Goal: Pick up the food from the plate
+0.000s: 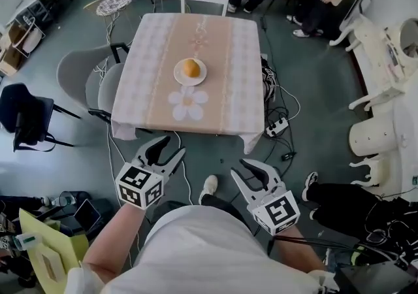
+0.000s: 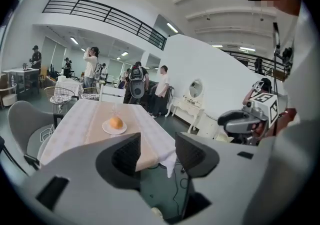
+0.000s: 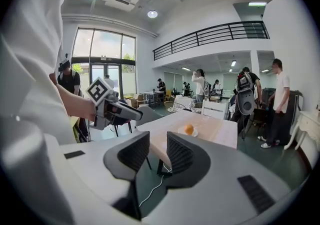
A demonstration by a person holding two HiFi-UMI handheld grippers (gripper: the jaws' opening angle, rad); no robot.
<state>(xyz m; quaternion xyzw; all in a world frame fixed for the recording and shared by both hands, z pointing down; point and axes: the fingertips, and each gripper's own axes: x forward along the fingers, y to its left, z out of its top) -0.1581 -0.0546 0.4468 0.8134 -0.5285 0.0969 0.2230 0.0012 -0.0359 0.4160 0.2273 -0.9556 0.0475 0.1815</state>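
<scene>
Round orange food (image 1: 191,68) sits on white plate (image 1: 179,78), mid-bench (image 1: 150,51). Both grippers hang short of the bench's near edge, well apart from the plate. Left gripper (image 1: 171,146) jaws parted, nothing between; right gripper (image 1: 240,168) the same: jaws apart, empty.

table (image 1: 147,57): plate (image 1: 178,78) at centre, round orange food (image 1: 191,68) on it | flower mat (image 1: 188,104) just beside plate, near side | left gripper (image 1: 173,145), right gripper (image 1: 239,167): short of table's near edge, well apart from plate, jaws apart, nothing between
</scene>
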